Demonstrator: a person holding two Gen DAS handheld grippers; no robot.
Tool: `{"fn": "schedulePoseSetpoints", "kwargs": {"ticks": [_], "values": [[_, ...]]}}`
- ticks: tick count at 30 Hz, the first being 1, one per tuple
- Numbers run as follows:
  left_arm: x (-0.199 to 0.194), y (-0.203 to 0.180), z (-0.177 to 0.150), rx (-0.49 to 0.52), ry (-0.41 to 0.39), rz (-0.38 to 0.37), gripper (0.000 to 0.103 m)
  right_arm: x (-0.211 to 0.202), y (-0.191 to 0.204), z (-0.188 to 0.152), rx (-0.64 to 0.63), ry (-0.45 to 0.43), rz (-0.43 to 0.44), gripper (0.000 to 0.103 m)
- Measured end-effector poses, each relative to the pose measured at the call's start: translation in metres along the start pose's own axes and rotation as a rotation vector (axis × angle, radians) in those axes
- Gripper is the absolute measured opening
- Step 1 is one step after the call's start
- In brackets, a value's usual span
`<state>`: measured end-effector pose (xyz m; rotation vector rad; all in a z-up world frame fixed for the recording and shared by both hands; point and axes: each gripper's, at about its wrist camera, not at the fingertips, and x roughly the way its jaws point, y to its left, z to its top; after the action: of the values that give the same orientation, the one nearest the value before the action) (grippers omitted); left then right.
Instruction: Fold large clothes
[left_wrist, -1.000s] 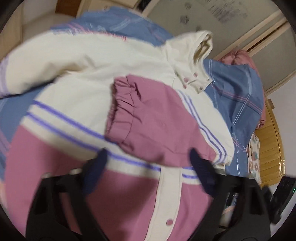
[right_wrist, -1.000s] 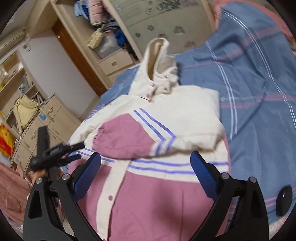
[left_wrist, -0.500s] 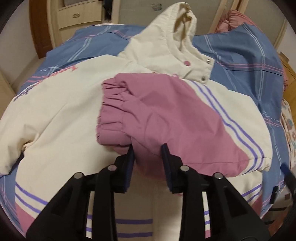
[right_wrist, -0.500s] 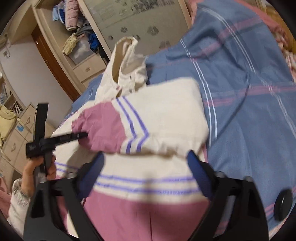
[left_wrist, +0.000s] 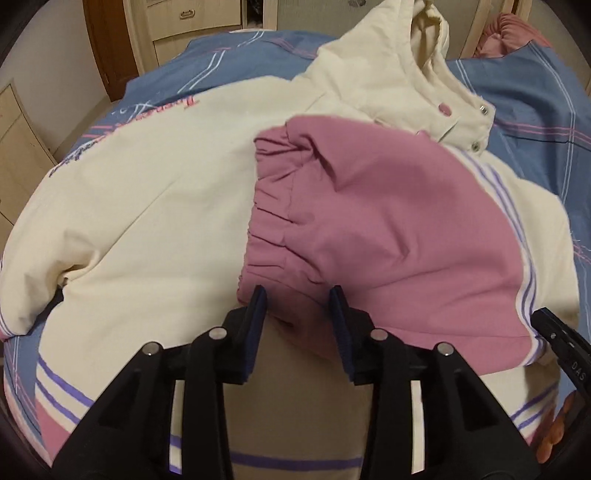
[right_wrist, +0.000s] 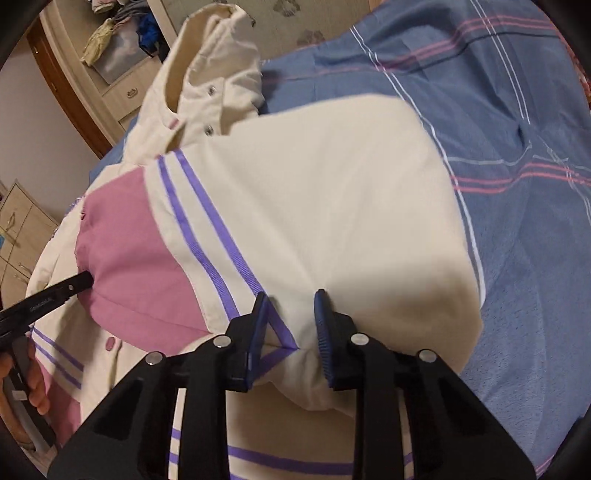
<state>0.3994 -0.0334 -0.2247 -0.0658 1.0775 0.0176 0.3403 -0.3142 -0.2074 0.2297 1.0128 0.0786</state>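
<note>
A cream and pink hooded jacket (left_wrist: 155, 206) with purple stripes lies face up on a blue plaid bedspread (left_wrist: 207, 62). One sleeve (left_wrist: 388, 236) is folded across the chest, its pink cuff toward the left. My left gripper (left_wrist: 297, 308) is shut on the pink sleeve near the cuff. My right gripper (right_wrist: 290, 319) is shut on the same sleeve's cream upper part (right_wrist: 332, 206) by the purple stripes. The left gripper shows in the right wrist view (right_wrist: 55, 293) at the pink cuff. The hood (right_wrist: 207, 70) lies at the far end.
The bedspread (right_wrist: 517, 184) extends to the right of the jacket. Wooden drawers (left_wrist: 192, 18) and a door stand beyond the bed. A cabinet (right_wrist: 22, 229) is at the left. A pink pillow (left_wrist: 509, 33) lies at the far right.
Both grippers moved in from open above the jacket and closed on the folded sleeve, the left one first near the cuff, the right one on the cream upper part.
</note>
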Motion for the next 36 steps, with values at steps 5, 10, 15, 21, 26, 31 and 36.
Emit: {"fn": "schedulePoseSetpoints", "kwargs": {"ticks": [5,10,15,21,26,31,36], "values": [[-0.046,0.014,-0.01,-0.017,-0.124,-0.096,0.062,-0.046,0.007,-0.007,-0.041,-0.162,0.001,0.062],[-0.057,0.066,-0.022,-0.142,-0.098,-0.152,0.067,-0.006,0.009,-0.01,-0.099,-0.05,-0.178,0.094],[-0.093,0.21,-0.077,-0.553,-0.209,-0.346,0.1,-0.016,0.032,-0.037,-0.232,-0.209,-0.222,0.102],[-0.082,0.386,-0.157,-1.118,-0.205,-0.378,0.101,-0.006,0.032,-0.04,-0.247,-0.235,-0.265,0.102],[-0.058,0.433,-0.167,-1.227,-0.23,-0.448,0.1,-0.005,0.035,-0.047,-0.257,-0.25,-0.292,0.102],[-0.048,0.44,-0.148,-1.238,-0.26,-0.479,0.099,-0.006,0.034,-0.05,-0.253,-0.267,-0.29,0.102],[-0.039,0.449,-0.141,-1.249,-0.265,-0.461,0.007,-0.006,0.035,-0.052,-0.252,-0.282,-0.296,0.102]]}}
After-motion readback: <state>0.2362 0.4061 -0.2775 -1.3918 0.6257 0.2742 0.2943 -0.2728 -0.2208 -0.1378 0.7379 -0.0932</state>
